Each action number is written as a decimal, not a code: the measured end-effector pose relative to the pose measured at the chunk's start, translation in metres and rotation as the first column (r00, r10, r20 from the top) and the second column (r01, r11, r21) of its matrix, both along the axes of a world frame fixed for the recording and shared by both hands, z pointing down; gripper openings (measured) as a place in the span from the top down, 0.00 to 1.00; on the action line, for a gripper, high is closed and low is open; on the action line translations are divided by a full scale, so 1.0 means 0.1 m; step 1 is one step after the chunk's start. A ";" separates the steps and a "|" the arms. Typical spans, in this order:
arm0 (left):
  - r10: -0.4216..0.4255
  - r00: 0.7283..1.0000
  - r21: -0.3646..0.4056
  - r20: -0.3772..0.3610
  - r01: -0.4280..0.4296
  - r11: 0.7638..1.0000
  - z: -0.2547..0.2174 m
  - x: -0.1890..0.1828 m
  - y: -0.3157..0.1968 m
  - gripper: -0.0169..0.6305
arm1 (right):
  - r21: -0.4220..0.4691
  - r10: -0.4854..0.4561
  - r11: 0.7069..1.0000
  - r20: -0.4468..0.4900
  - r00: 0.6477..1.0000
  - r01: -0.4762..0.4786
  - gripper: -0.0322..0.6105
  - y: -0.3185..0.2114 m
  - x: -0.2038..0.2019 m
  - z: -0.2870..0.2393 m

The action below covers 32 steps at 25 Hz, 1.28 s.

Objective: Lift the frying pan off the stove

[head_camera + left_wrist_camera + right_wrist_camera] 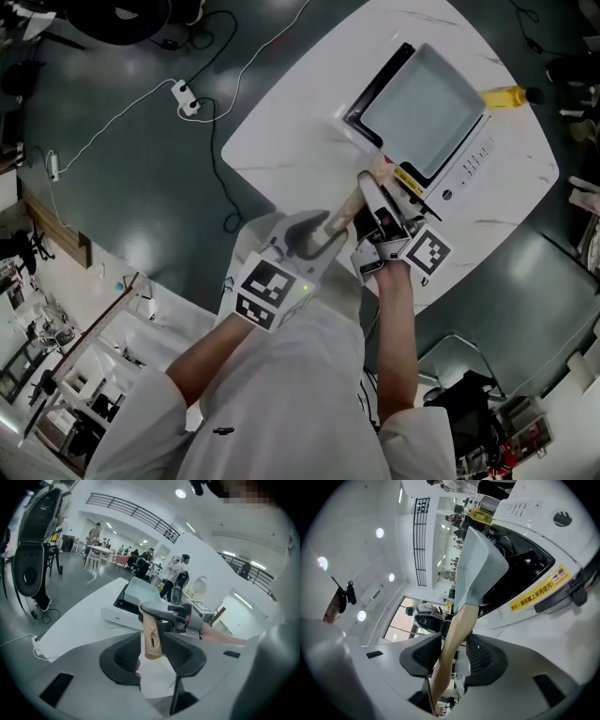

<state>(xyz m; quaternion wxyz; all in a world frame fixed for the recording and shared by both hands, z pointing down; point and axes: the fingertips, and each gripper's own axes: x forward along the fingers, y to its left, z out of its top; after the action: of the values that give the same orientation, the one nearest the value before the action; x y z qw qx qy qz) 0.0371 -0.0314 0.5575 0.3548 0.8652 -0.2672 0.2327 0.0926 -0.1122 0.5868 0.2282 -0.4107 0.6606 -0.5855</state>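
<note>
Two grippers share one handle. Your right gripper looks clamped on the wooden handle, with a pad on each side. Your left gripper stands wide around the handle's near end, gaps either side. The frying pan is over the stove, far right on the table. Can't tell if its base touches. In the head view the grippers cover most of the handle.
</note>
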 end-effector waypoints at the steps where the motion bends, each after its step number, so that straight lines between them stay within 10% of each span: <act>1: 0.002 1.000 0.007 0.008 -0.002 1.000 0.01 0.01 0.00 0.76 | -0.001 0.000 1.000 0.004 1.000 0.000 0.71 0.00 0.00 0.00; 10: 0.042 0.995 0.094 0.085 -0.050 0.994 0.05 0.10 -0.02 0.77 | 0.002 0.006 1.000 0.018 1.000 -0.006 0.71 -0.01 -0.01 -0.01; 32: -0.012 0.999 0.038 0.043 0.010 0.999 -0.04 -0.02 -0.05 0.80 | 0.001 -0.002 1.000 0.049 0.999 0.002 0.74 0.00 -0.13 -0.09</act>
<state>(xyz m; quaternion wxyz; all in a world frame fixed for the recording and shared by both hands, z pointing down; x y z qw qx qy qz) 0.0354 -0.0361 0.5534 0.3339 0.8651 -0.2839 0.2441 0.0801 -0.1123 0.5776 0.2441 -0.3957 0.6556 -0.5950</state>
